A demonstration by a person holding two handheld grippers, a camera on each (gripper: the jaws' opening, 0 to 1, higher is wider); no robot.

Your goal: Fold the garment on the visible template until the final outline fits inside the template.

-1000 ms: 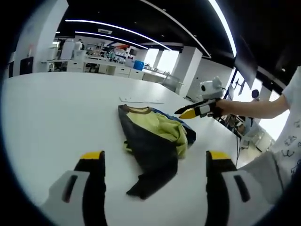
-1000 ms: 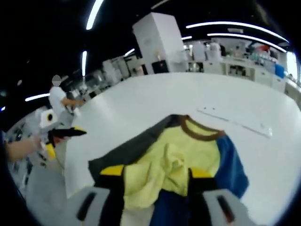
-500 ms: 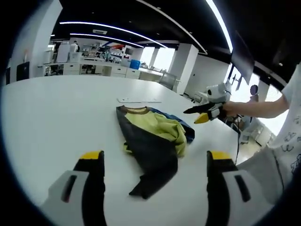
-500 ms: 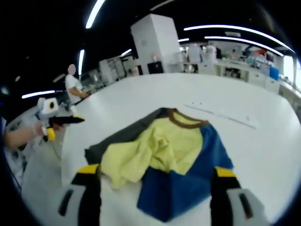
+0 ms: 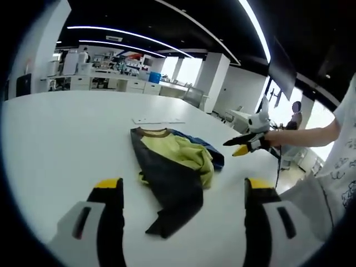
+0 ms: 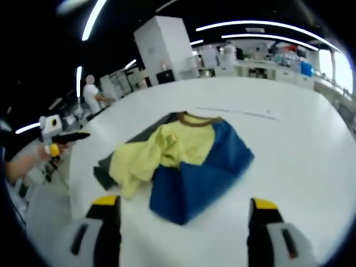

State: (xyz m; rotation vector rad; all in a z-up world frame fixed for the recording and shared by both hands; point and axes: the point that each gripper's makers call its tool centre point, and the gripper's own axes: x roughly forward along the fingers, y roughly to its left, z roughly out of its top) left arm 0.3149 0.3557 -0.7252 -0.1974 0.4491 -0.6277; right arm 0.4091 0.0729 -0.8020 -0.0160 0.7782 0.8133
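We hold both the left gripper point(image 5: 181, 192) and the right gripper point(image 6: 181, 208) with fingers spread wide and empty, above the white tabletop point(image 5: 61, 133), the crumpled yellow, blue and dark garment point(image 6: 183, 156) lying ahead of and between the fingers.

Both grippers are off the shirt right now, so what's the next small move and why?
Probably lower the right gripper onto the blue edge nearest it. The garment lies crumpled on the white table, yellow bunched over blue and dark panels, so it likely needs spreading flat before any fold. Both grippers are open and hold nothing; the left gripper faces the dark sleeve end.
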